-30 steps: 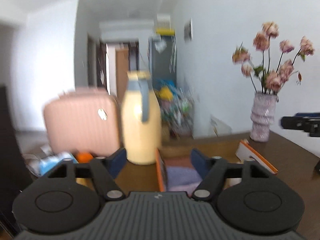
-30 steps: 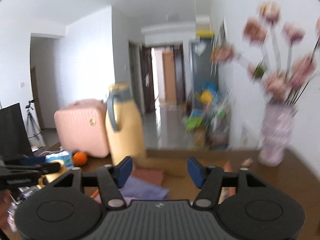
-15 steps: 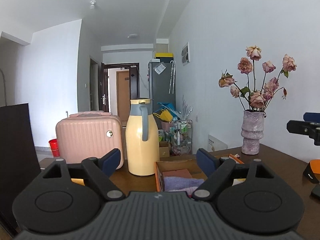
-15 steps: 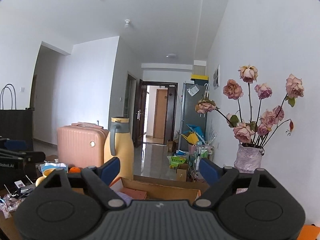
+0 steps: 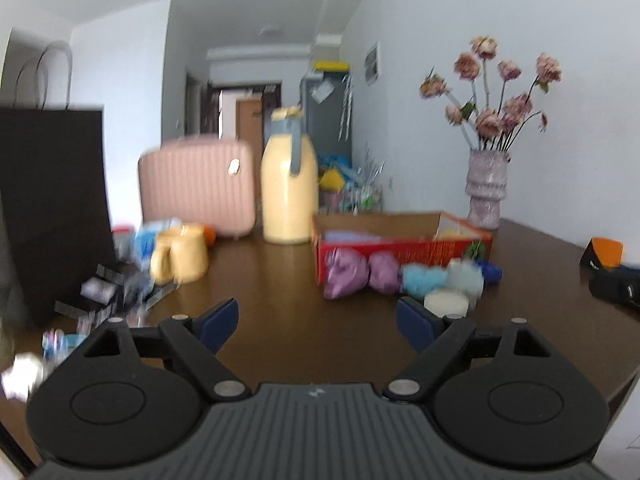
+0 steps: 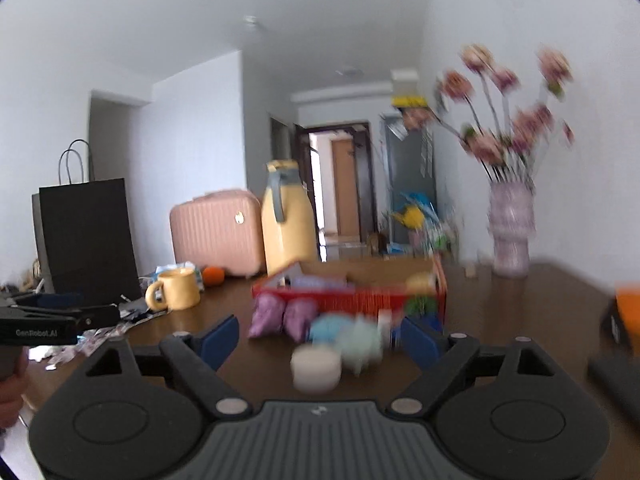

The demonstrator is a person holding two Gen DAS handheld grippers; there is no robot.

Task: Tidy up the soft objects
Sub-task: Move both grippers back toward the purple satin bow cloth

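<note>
White walls [image 6: 180,128], dark wooden table [image 5: 280,312], hallway door [image 6: 344,188], daylight

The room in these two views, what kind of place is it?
Most likely a lived-in flat: a brown table holding a flower vase and a yellow mug, with a pink suitcase and a hallway behind.

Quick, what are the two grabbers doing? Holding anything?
Left gripper: open, holding nothing.
Right gripper: open, holding nothing.
</note>
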